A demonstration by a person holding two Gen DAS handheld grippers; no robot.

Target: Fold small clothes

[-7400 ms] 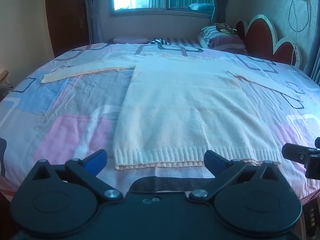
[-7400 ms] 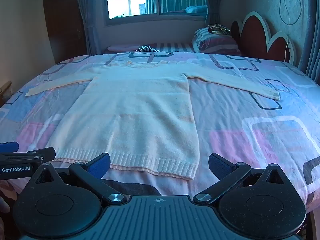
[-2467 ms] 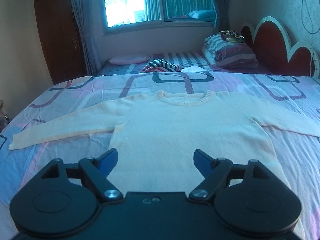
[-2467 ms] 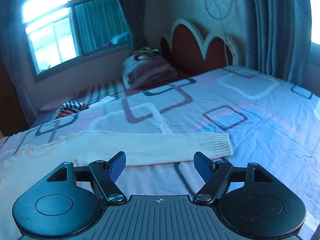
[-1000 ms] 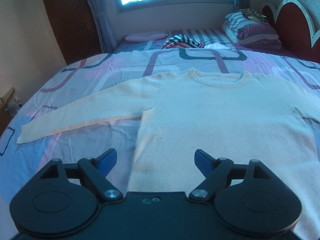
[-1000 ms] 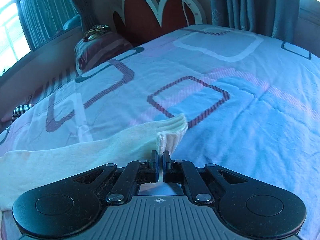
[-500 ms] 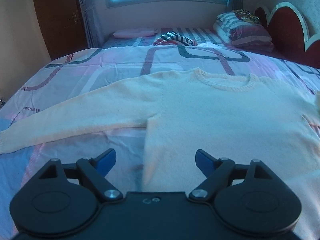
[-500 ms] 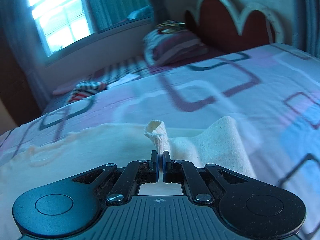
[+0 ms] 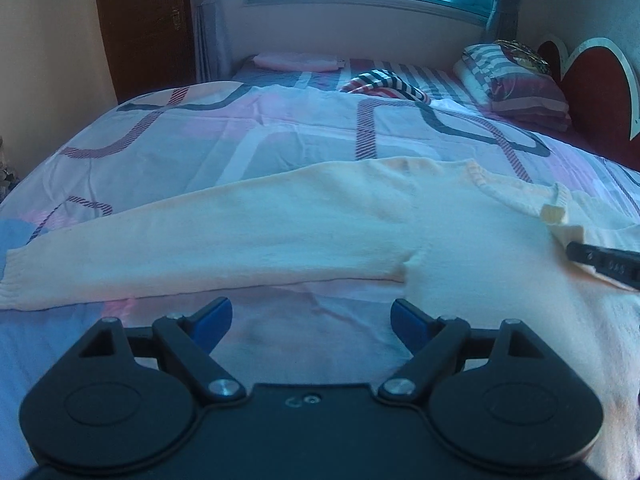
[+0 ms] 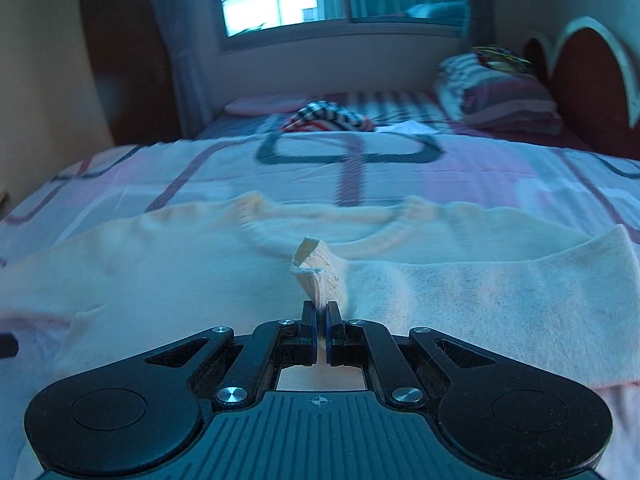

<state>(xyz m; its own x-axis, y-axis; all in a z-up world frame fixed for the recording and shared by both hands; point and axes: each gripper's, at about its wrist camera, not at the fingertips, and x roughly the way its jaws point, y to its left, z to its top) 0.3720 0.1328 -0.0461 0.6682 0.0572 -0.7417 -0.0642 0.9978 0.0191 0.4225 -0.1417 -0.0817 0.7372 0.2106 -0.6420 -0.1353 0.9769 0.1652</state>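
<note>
Sleeve cuff pinched between right fingers.

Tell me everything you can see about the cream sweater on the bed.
The sweater is pale cream, fuzzy knit, with ribbed round collar and cuffs. It lies flat, front up, on the patterned bedspread. One sleeve stretches straight out; the other is folded across the chest, its cuff pinched in the shut right tongs.

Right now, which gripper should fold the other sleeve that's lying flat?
Probably left: the left gripper is open right before the flat sleeve. The right gripper is shut on the other cuff.
</note>
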